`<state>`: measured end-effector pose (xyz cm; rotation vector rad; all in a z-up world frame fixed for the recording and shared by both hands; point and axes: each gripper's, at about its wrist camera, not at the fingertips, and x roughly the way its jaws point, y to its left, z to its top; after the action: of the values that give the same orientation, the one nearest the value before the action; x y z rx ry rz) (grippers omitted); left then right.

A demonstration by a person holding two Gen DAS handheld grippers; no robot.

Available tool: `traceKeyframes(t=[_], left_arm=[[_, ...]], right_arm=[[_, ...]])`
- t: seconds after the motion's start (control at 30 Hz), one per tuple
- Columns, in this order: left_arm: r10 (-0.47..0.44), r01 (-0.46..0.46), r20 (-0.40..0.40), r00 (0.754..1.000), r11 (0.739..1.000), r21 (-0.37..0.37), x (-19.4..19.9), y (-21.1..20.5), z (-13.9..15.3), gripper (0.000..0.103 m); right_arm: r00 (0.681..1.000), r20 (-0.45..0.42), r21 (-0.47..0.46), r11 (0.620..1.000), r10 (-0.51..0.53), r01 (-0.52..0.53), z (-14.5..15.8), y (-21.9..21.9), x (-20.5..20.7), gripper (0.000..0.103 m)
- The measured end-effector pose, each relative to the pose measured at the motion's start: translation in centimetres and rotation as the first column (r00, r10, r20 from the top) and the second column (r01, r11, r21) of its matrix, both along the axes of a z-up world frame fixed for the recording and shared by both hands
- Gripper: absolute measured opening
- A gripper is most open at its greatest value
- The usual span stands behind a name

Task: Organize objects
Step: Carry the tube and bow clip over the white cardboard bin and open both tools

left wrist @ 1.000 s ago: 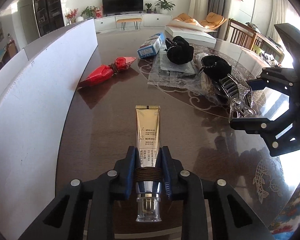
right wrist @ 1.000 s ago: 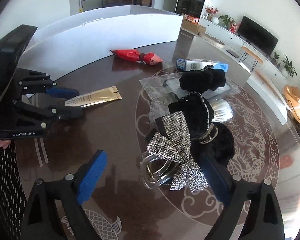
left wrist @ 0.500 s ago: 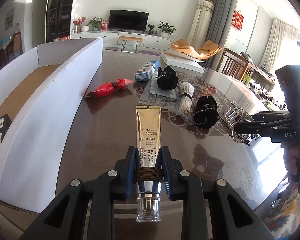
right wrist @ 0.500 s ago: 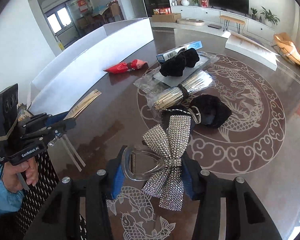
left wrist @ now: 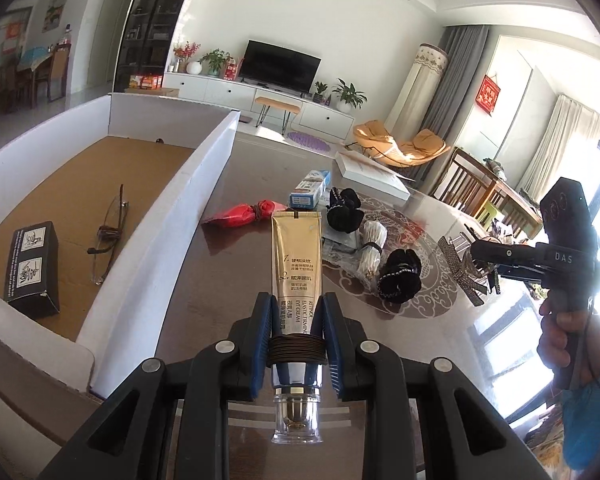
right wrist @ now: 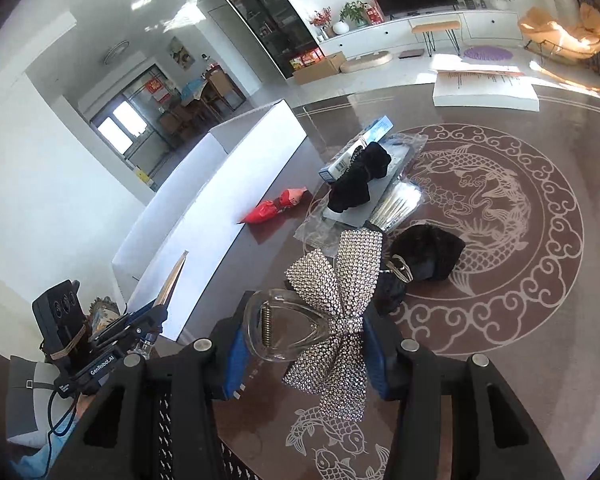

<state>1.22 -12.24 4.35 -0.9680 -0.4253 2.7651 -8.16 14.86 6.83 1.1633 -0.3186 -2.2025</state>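
My left gripper [left wrist: 296,316] is shut on a gold cream tube [left wrist: 297,256] and holds it above the dark table, beside the white cardboard box [left wrist: 204,184]. My right gripper [right wrist: 300,340] is shut on a rhinestone bow hair clip [right wrist: 336,292] with a clear claw, raised above the table. The right gripper also shows in the left wrist view [left wrist: 484,256], at the right, holding the clip [left wrist: 460,276]. The left gripper with the tube [right wrist: 172,280] shows low left in the right wrist view.
In the box lie a black carton [left wrist: 30,268] and glasses [left wrist: 108,236]. On the table [left wrist: 220,280] lie a red pouch [left wrist: 244,212], a blue-white carton [left wrist: 310,192], black scrunchies [left wrist: 398,276], a bundle of sticks [left wrist: 370,248], plastic sleeves and a white flat box [left wrist: 372,172].
Both grippers have risen well above the table with their objects. The right gripper closed on the bow clip and lifted it. The box's inside has come into view.
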Motion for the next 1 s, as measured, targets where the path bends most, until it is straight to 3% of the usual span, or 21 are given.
traceKeyframes(t=[0.17,0.37,0.47,0.6,0.63,0.67,0.7,0.73,0.8,0.87,1.0], left_arm=[[0.099,-0.099,-0.063,0.993,0.995,0.002,0.1,-5.1,4.4,0.025],[0.266,-0.263,0.03,0.964,0.961,-0.086,-2.8,-14.2,5.0,0.025],[0.326,-0.312,0.079,0.942,0.939,-0.147,-4.1,-17.6,4.1,0.025],[0.372,-0.334,0.175,0.912,0.919,-0.211,-5.7,-20.6,1.7,0.026],[0.388,-0.34,0.2,0.9,0.91,-0.238,-6.1,-21.0,1.0,0.037],[0.408,-0.347,0.216,0.887,0.898,-0.269,-6.3,-21.1,0.5,0.046],[0.43,-0.36,0.217,0.876,0.884,-0.3,-6.1,-21.1,0.1,0.066],[0.45,-0.377,0.195,0.871,0.869,-0.321,-5.7,-20.8,0.2,0.075],[0.463,-0.403,0.134,0.876,0.856,-0.325,-4.3,-19.9,0.9,0.075],[0.45,-0.403,0.099,0.888,0.863,-0.305,-3.2,-18.2,1.9,0.075],[0.305,-0.297,-0.004,0.952,0.925,-0.235,-1.0,-10.7,4.6,0.082]], right_arm=[[0.99,-0.108,-0.076,0.992,0.094,-0.103,4.5,-6.9,-0.2,0.049],[0.94,-0.19,-0.079,0.95,0.283,-0.302,7.7,-21.7,-1.0,0.049],[0.924,-0.157,-0.027,0.934,0.348,-0.356,6.3,-28.5,-1.9,0.049],[0.909,-0.082,0.069,0.912,0.409,-0.404,2.2,-35.0,-2.6,0.051],[0.906,-0.046,0.092,0.905,0.42,-0.415,1.0,-36.3,-2.8,0.056],[0.906,-0.014,0.106,0.901,0.423,-0.42,0.0,-37.1,-3.1,0.062],[0.908,0.004,0.112,0.903,0.418,-0.416,-0.6,-37.5,-3.2,0.063],[0.913,0.007,0.109,0.907,0.408,-0.406,-0.8,-37.4,-3.2,0.065],[0.919,-0.02,0.078,0.918,0.393,-0.39,-0.5,-36.1,-2.9,0.072],[0.929,-0.091,0.077,0.933,0.359,-0.352,0.5,-33.6,-2.4,0.084],[0.926,-0.283,0.163,0.964,0.249,-0.209,2.0,-25.8,-0.6,0.098]])
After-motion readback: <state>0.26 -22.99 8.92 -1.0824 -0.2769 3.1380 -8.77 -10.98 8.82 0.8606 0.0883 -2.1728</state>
